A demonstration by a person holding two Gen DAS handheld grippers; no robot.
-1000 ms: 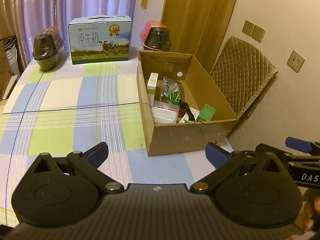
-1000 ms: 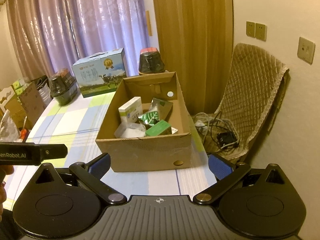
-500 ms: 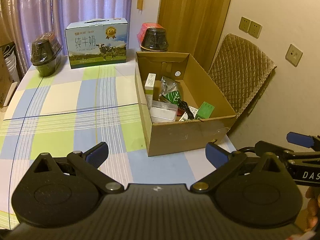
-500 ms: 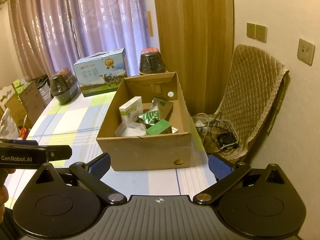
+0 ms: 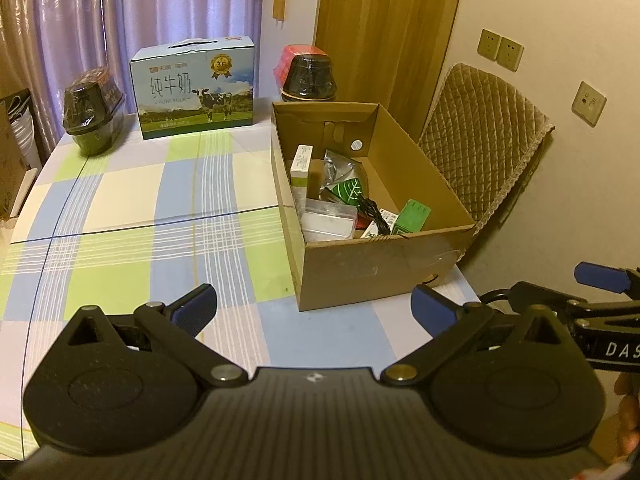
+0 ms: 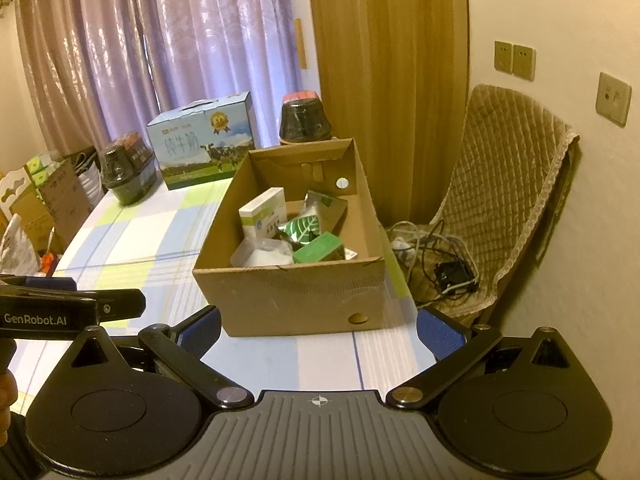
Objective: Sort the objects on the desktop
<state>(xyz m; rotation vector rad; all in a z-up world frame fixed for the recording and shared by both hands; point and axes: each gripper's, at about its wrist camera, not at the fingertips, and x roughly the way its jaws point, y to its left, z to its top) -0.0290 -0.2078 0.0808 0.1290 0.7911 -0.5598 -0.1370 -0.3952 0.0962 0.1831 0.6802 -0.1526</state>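
Both our grippers idle, nothing held. Left gripper [image 5: 314, 307] has its blue pads spread wide over the checked tablecloth [image 5: 120, 216]; right gripper [image 6: 319, 330] likewise wide apart and empty. Cardboard box [image 5: 380, 264] sits ahead of both, just past the fingertips, slightly toward the right finger in the left view, centred between the fingers in the right view. Sorted items lie inside it: white carton [image 6: 264, 216], leaf-print pouch [image 6: 302, 230], green box [image 6: 320, 247], clear plastic case [image 5: 328, 220], black cable [image 5: 370, 210]. Far beyond the left finger: milk carton case [image 5: 194, 88] between two dark wrapped jars [image 5: 94, 114], [image 5: 308, 76]. Quilted chair [image 6: 508, 200] is off past the right finger.
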